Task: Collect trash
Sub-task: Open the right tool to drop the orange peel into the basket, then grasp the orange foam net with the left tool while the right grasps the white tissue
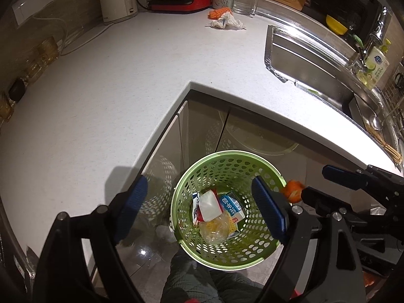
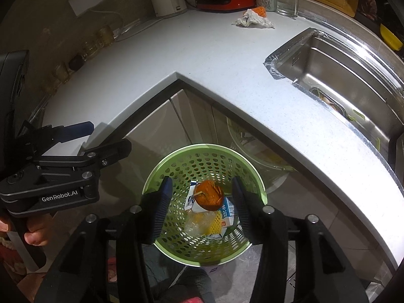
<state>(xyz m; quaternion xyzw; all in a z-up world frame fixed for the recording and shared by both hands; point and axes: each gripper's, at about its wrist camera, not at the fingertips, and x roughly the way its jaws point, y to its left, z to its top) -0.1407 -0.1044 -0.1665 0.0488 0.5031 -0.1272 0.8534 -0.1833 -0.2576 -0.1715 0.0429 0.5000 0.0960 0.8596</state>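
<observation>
A: What was the status, reading left to right?

B: The left claw (image 1: 199, 204) was spread apart and empty, hovering over the green basket (image 1: 192, 174) on the floor in the worktop's (image 1: 101, 88) inner corner. The right claw (image 2: 202, 202) was also spread apart above the basket (image 2: 161, 169). An orange peel (image 2: 209, 195) sat between its fingers, touching neither as far as visible.

A: Which step was that?

B: Judged as the release: the peel appeared to be dropping onto the carton (image 1: 231, 208) and wrappers already inside.

A: Orientation of the peel?

B: Roughly round, cupped side toward the camera; no clear long axis.

A: Next requirement?

B: Probably a reach to the far worktop, where a crumpled white wrapper (image 1: 227, 22) and orange netting (image 1: 218, 12) lay beside the sink (image 1: 303, 58).
</observation>
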